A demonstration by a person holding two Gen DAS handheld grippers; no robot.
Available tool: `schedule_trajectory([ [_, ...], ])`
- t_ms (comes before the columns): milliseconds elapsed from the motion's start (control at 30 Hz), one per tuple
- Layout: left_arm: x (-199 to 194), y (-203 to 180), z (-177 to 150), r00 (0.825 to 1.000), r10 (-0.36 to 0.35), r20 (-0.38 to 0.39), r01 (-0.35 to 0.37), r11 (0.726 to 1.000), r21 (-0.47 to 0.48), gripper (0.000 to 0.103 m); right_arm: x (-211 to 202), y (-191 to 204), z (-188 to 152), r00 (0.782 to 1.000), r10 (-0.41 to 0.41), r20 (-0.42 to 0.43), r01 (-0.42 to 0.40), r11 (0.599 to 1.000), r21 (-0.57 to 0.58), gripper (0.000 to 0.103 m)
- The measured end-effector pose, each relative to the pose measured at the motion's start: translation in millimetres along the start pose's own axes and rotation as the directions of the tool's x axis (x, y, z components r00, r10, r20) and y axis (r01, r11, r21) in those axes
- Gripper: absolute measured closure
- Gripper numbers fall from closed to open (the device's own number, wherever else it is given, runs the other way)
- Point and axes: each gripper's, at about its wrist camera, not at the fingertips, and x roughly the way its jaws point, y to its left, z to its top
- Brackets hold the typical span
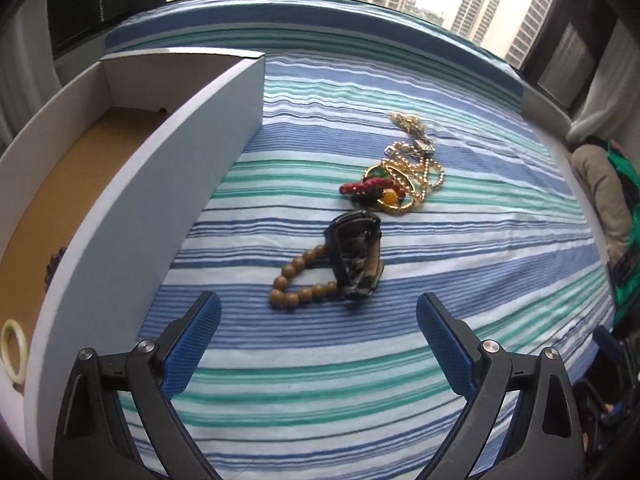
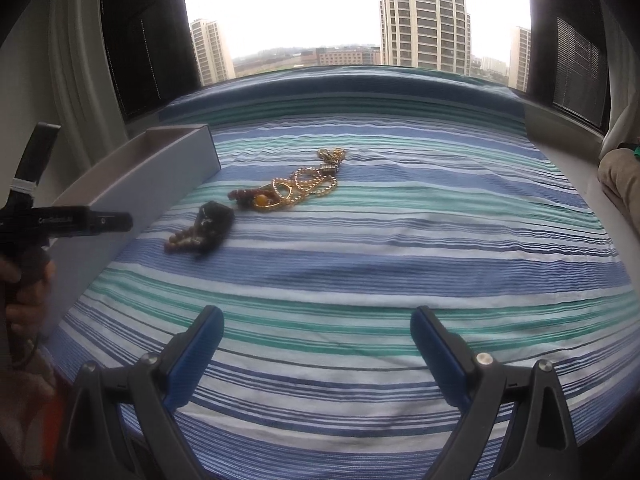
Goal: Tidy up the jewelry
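A white box (image 1: 168, 184) with a brown floor stands at the left; a pale green bangle (image 1: 14, 350) and dark beads (image 1: 54, 264) lie inside. On the striped cloth lie a brown bead bracelet (image 1: 296, 280), a dark patterned bangle (image 1: 358, 256), a red bead bracelet (image 1: 360, 188) and tangled gold chains (image 1: 412, 168). My left gripper (image 1: 318, 340) is open and empty, just short of the bead bracelet. My right gripper (image 2: 316, 348) is open and empty, well back from the jewelry (image 2: 288, 190). The box (image 2: 132, 188) also shows in the right wrist view.
The striped blue, green and white cloth (image 1: 360, 380) covers a window seat. A window with tower blocks is behind. A beige cushion (image 1: 600, 184) lies at the right edge. The left gripper's body and the person's hand (image 2: 28, 280) show at the left of the right wrist view.
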Motion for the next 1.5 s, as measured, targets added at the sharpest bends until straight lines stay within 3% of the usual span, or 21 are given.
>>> schedule_trajectory([
  [67,31,-5,15,0.999,0.02,-0.042,-0.02,1.0,0.009,0.026,-4,0,-2,1.0,-0.002,0.005,0.002,1.0,-0.002,0.007],
  [200,82,-8,29,0.988,0.009,-0.152,-0.012,1.0,-0.023,0.046,-10,-5,-7,1.0,-0.02,0.006,0.02,1.0,0.003,0.007],
  [233,89,-9,29,0.986,-0.003,-0.167,-0.001,1.0,-0.022,0.058,-11,-6,-9,1.0,-0.024,0.004,0.024,1.0,0.005,0.007],
  [267,88,-13,30,0.99,0.009,-0.143,-0.01,1.0,-0.005,0.071,-12,-9,-11,1.0,-0.03,0.001,0.03,1.0,0.008,0.007],
  [367,82,-17,31,0.992,-0.004,-0.127,0.005,1.0,0.007,0.094,-12,-16,-19,0.999,-0.041,-0.008,0.041,0.999,0.029,0.007],
  [767,10,2,23,0.996,-0.083,-0.008,0.083,0.995,-0.062,0.094,-3,-11,-24,0.999,-0.014,-0.034,0.015,0.999,0.031,0.007],
  [1067,-18,31,4,0.994,-0.102,0.023,0.105,0.987,-0.125,0.094,5,5,-27,0.998,0.014,-0.066,-0.015,1.0,-0.005,0.007],
  [1167,-33,48,-8,0.993,-0.108,0.037,0.112,0.979,-0.168,0.094,13,4,-12,0.996,0.067,-0.065,-0.07,0.997,-0.045,0.007],
  [1267,-54,67,-24,0.994,-0.089,0.064,0.101,0.973,-0.209,0.094,38,-8,23,0.99,0.07,-0.12,-0.077,0.995,-0.055,0.007],
  [1333,-66,78,-35,0.994,-0.071,0.081,0.088,0.97,-0.229,0.094,63,-9,48,0.972,0.135,-0.191,-0.139,0.99,-0.011,0.007],
  [1433,-75,95,-52,0.994,-0.064,0.086,0.085,0.96,-0.268,0.094,110,6,81,0.922,0.272,-0.277,-0.261,0.962,0.076,0.007],
  [1467,-75,101,-55,0.994,-0.069,0.083,0.09,0.955,-0.283,0.094,125,15,90,0.909,0.279,-0.309,-0.262,0.96,0.097,0.013],
  [1500,-74,107,-58,0.994,-0.074,0.077,0.094,0.949,-0.302,0.094,137,25,96,0.896,0.291,-0.336,-0.266,0.957,0.12,0.026],
])
